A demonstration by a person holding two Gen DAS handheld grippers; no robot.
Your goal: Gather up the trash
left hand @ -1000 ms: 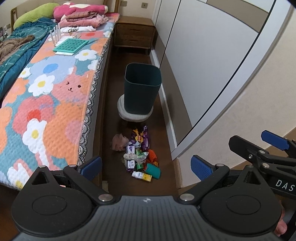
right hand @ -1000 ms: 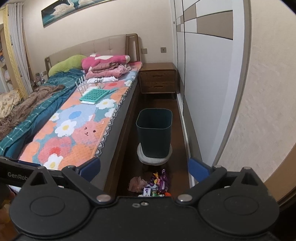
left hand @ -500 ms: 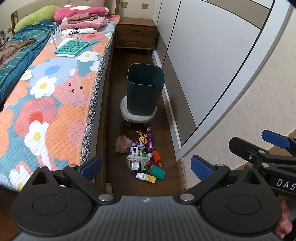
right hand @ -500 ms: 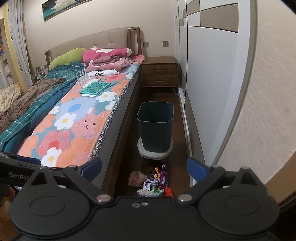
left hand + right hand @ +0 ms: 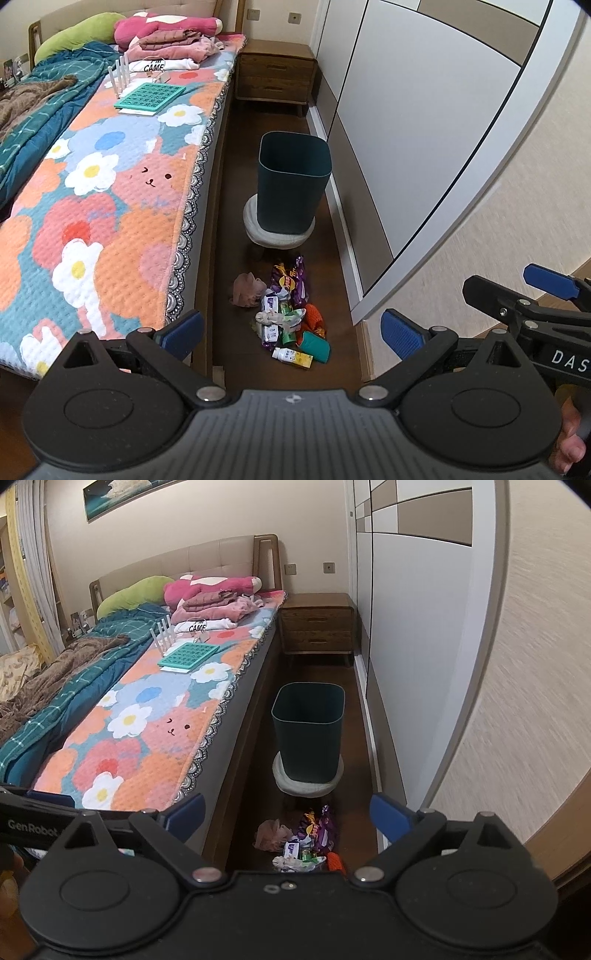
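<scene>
While both hand-held grippers (image 5: 291, 328) (image 5: 286, 812) gape empty, crinkled wrappers (image 5: 288, 314) litter dark wood floor (image 5: 236, 236).

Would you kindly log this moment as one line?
left gripper open, empty | right gripper open, empty | trash pile on floor | bin on stool, none collected

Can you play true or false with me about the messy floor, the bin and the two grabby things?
1. The dark green bin stands on a small round stool. True.
2. The trash pile is already inside the bin. False: it lies on the floor in front of the stool.
3. The left gripper has its jaws wide open and holds nothing. True.
4. The right gripper is pinching a wrapper. False: its jaws are open and hold nothing.
5. The teal grid board lies on the bed. True.
</scene>
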